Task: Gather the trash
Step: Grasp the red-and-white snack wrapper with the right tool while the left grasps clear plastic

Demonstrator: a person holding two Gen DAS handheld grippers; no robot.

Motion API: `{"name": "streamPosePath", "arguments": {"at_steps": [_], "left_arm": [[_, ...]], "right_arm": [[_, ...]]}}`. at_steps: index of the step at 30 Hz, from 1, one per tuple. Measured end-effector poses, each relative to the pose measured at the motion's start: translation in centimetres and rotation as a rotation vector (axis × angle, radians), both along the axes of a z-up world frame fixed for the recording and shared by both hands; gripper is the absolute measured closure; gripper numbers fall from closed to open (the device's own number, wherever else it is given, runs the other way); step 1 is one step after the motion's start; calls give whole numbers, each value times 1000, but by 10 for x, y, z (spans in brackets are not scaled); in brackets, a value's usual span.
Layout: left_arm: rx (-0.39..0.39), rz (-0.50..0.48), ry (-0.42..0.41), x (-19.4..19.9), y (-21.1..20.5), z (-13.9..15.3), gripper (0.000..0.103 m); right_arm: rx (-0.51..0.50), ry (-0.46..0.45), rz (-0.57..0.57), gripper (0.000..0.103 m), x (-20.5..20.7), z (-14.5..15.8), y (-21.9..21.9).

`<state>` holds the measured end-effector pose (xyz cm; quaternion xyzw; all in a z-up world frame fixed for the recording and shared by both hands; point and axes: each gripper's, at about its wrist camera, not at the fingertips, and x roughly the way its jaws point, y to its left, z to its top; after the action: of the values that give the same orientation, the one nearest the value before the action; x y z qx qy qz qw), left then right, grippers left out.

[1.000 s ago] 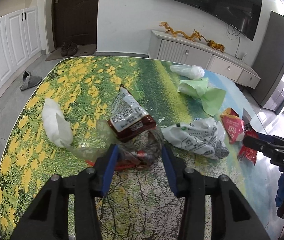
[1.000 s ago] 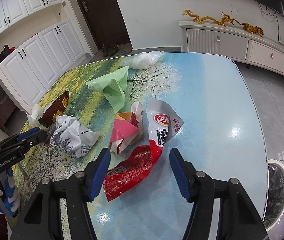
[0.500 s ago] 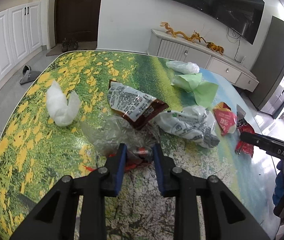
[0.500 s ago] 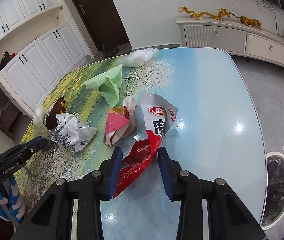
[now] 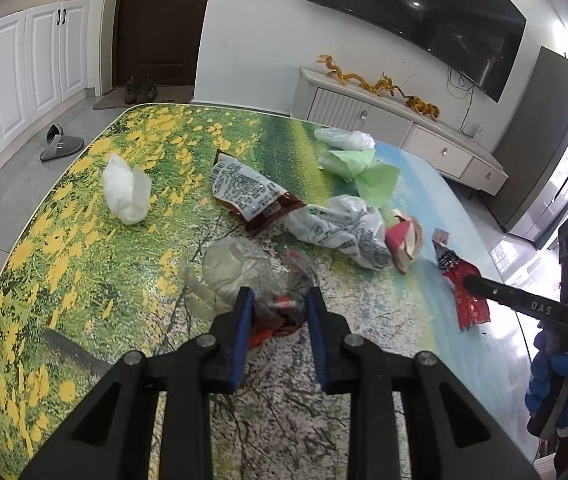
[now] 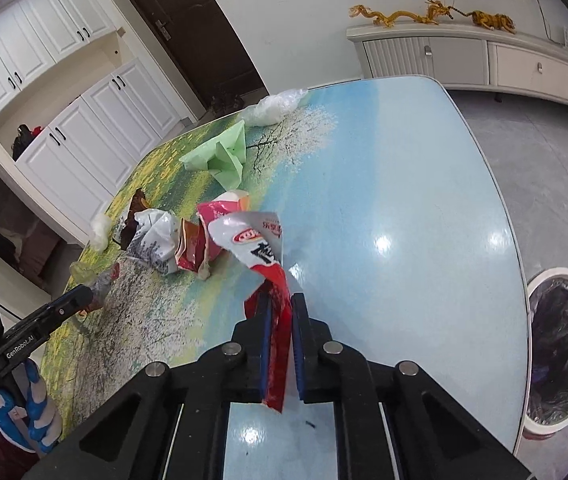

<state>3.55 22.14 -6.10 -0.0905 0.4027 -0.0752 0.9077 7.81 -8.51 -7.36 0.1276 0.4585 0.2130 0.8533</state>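
Living-room table [image 5: 83, 248] with printed landscape top, wrappers scattered mid-surface. Left gripper [image 5: 277, 304]: jaws closed earlier, now pinched on crumpled clear plastic wrapper [image 5: 243, 268] at near table edge. Right gripper [image 6: 279, 312]: jaws just closed, nearly together, clamping red-and-white snack bag [image 6: 259, 248], its top standing above table. Lined bin [image 6: 564, 356] on floor, right.

The left tool [image 5: 277, 306] points steeply down, its blue pads pinched on a clear wrapper [image 5: 243, 268]. The right tool [image 6: 279, 312] also tilts down; its jaws have just been closing and now clamp the red end of a chip bag [image 6: 261, 252]. A blue-and-white gloved hand [image 6: 27, 416] holds the left tool's handle, and another gloved hand [image 5: 556, 392] holds the right tool's.
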Motion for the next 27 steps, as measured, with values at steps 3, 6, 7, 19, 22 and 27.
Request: {"name": "streamPosePath", "arguments": {"at_steps": [3, 6, 7, 19, 22, 27], "left_arm": [[1, -2, -6, -5, -4, 4, 78], [-2, -5, -17, -12, -11, 11, 78], [-2, -5, -20, -14, -13, 12, 78], [-13, 13, -17, -26, -21, 17, 78], [-18, 18, -18, -26, -18, 16, 78], [-24, 18, -19, -24, -15, 13, 78]], "right_arm": [[27, -7, 2, 95, -7, 3, -5], [39, -25, 4, 95, -13, 8, -10], [43, -27, 3, 96, -14, 9, -12], [86, -13, 28, 55, -10, 5, -5], [42, -30, 39, 55, -8, 7, 3], [-117, -84, 63, 55, -7, 11, 25]]}}
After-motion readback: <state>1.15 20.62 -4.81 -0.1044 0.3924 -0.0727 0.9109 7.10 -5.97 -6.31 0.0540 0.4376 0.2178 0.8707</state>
